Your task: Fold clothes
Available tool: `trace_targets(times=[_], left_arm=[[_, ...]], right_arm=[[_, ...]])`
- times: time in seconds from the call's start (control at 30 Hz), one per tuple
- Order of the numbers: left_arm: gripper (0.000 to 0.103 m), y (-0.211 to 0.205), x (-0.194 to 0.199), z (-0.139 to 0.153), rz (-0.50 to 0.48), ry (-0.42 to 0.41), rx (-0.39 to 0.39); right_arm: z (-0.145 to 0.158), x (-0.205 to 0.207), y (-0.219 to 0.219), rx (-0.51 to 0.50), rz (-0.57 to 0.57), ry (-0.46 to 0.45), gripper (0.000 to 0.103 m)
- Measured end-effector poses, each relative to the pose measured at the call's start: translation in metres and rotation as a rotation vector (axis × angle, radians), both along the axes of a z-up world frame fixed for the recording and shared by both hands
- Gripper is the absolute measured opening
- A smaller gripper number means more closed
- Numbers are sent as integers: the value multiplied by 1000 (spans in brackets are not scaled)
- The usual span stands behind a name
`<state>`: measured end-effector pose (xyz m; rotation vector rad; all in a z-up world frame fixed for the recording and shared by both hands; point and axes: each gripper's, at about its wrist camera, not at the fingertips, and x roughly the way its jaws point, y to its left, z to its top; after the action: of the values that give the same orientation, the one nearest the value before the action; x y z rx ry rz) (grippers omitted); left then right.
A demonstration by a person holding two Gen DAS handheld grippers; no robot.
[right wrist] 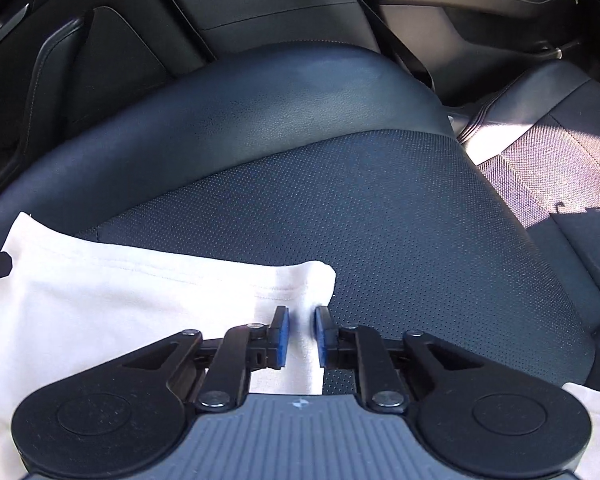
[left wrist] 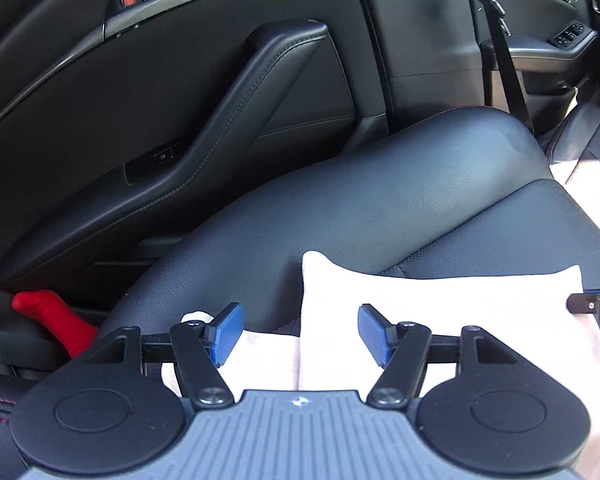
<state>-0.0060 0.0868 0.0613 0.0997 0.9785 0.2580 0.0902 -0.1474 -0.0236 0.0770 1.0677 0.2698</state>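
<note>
A white garment (left wrist: 440, 312) lies partly folded on a black leather car seat (left wrist: 380, 184). My left gripper (left wrist: 300, 336) is open and empty, its blue pads (left wrist: 226, 334) hovering over the garment's left edge. In the right wrist view the same white garment (right wrist: 120, 300) spreads to the left. My right gripper (right wrist: 300, 336) is nearly closed on a fold near the garment's right corner, with cloth between its blue pads (right wrist: 283, 336). The right gripper's tip also shows at the right edge of the left wrist view (left wrist: 596, 306).
A red cloth item (left wrist: 52, 320) sits in the gap between seat and door at the left. The black door panel with armrest (left wrist: 220, 120) stands behind. A seat belt (left wrist: 508, 64) hangs at the back right. The perforated seat cushion (right wrist: 380, 220) extends ahead.
</note>
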Motion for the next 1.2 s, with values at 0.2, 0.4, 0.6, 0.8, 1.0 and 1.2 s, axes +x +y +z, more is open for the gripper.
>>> trace_targets(times=[0.2, 0.4, 0.6, 0.8, 1.0, 1.2], left_arm=[[5, -4, 13, -13, -23, 36, -22], [4, -18, 21, -10, -86, 10, -9], [4, -43, 48, -5, -171, -39, 0], [4, -62, 80, -14, -244, -58, -18], [12, -57, 79, -16, -243, -34, -20], [38, -47, 49, 3, -210, -48, 15]], right_arm=[[10, -6, -6, -18, 0, -48, 6], [20, -3, -22, -36, -50, -71, 6], [28, 1, -41, -72, -119, -93, 6], [21, 19, -61, -128, -210, -86, 6], [4, 26, -58, -170, -212, -39, 10], [28, 3, -43, -151, -159, -106, 17]])
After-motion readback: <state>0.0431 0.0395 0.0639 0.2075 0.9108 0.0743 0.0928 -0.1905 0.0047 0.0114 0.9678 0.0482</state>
